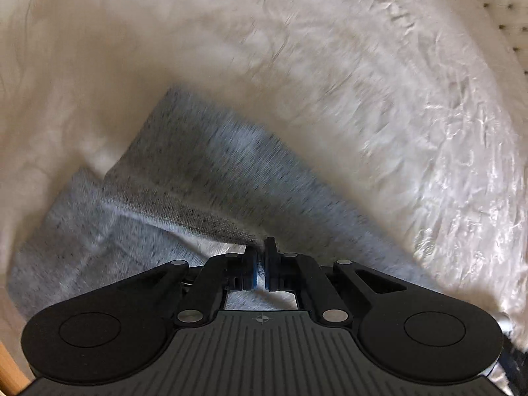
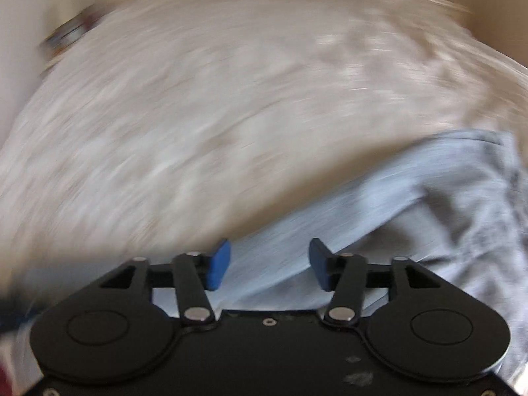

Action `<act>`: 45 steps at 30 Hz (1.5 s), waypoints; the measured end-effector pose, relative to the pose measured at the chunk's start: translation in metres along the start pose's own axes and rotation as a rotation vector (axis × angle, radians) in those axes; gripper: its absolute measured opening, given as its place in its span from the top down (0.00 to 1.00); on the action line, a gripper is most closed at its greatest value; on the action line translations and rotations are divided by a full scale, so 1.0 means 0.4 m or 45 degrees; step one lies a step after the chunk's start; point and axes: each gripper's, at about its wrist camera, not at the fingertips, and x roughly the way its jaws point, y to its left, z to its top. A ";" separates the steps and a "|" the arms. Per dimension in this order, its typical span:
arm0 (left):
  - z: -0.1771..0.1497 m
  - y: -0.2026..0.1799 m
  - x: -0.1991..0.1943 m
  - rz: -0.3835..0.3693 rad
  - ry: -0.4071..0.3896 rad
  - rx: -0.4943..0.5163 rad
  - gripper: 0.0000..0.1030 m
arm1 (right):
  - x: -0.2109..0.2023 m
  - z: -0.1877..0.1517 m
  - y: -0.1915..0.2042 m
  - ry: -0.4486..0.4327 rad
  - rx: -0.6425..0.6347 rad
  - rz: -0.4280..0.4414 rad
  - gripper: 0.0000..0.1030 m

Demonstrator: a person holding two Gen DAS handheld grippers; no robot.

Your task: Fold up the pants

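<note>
Your left gripper (image 1: 260,264) pinches the grey pants (image 1: 184,178) while your right gripper (image 2: 269,264) hangs open, empty; tug sideways and the thin pinch could slip.

Motion blur smears the white crinkled bed cover (image 2: 198,115), and the grey knit pants (image 2: 429,198) run past the right wrist picture's right edge.

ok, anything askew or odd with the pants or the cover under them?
The grey pants aren't flat: one layer lies folded at an angle over another, corner jutting out, and they look rumpled in the right wrist view. The white cover is wrinkled. No damage or spills visible.
</note>
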 end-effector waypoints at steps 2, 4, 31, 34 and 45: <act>0.008 -0.009 -0.016 0.004 -0.016 0.016 0.96 | 0.038 0.067 -0.053 -0.003 0.097 -0.095 0.33; 0.013 -0.015 -0.027 0.019 -0.031 0.037 0.96 | 0.081 0.133 -0.093 -0.011 0.178 -0.206 0.25; -0.162 -0.014 -0.206 0.146 -0.155 0.347 0.96 | -0.182 -0.242 -0.412 0.142 0.551 -0.304 0.95; -0.191 0.021 -0.153 0.214 -0.083 0.304 0.96 | -0.132 -0.323 -0.424 0.271 0.561 -0.267 0.94; -0.214 0.024 -0.123 0.287 -0.087 0.236 0.96 | -0.196 -0.311 -0.643 0.099 0.716 -0.294 0.53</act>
